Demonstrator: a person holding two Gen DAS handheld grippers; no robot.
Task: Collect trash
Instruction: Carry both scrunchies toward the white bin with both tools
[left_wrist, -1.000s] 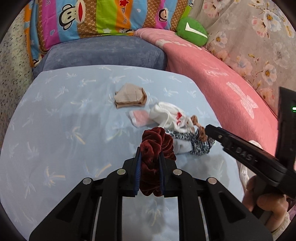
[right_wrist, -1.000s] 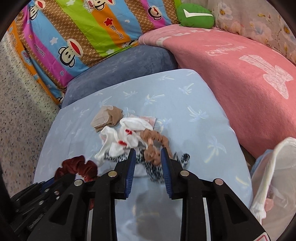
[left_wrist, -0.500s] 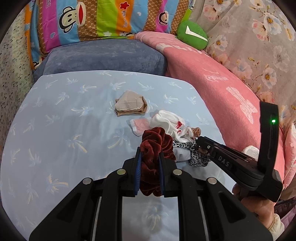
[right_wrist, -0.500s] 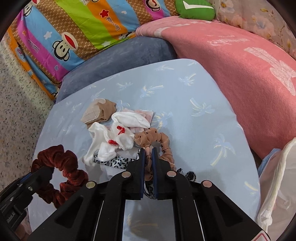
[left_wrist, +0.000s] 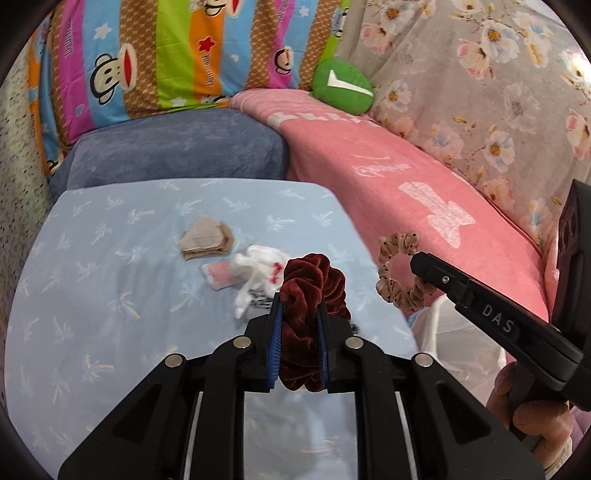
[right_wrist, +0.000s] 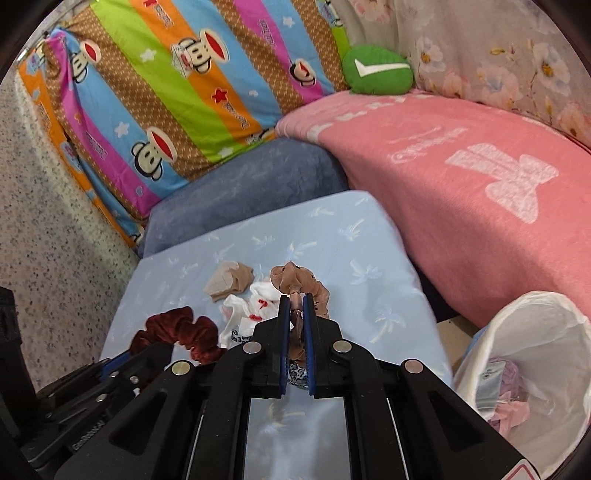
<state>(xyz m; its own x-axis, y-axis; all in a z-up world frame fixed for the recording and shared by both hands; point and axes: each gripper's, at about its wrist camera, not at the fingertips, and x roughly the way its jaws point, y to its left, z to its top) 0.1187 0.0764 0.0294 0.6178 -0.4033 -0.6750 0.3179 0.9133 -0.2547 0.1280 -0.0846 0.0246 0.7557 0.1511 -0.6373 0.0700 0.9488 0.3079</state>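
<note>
Tan scrunchie (right_wrist: 300, 282), a ruffled loop with dark dots, hung clamped in the right gripper (right_wrist: 295, 325) above the blue table (right_wrist: 376, 295). Maroon velvet scrunchie (left_wrist: 308, 291) was pinched in the left gripper (left_wrist: 297, 343). White cloth (left_wrist: 255, 266) and beige sock (left_wrist: 205, 243) lay at 11 o'clock; the bin (right_wrist: 532, 332) stood at 4 o'clock.

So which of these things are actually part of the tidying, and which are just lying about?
Part of the job:
- dark red scrunchie, in left tongs
- tan spotted scrunchie, in right tongs
- white-lined bin
- white sock
- beige cloth

Lying about:
- green cushion
- pink blanket
</note>
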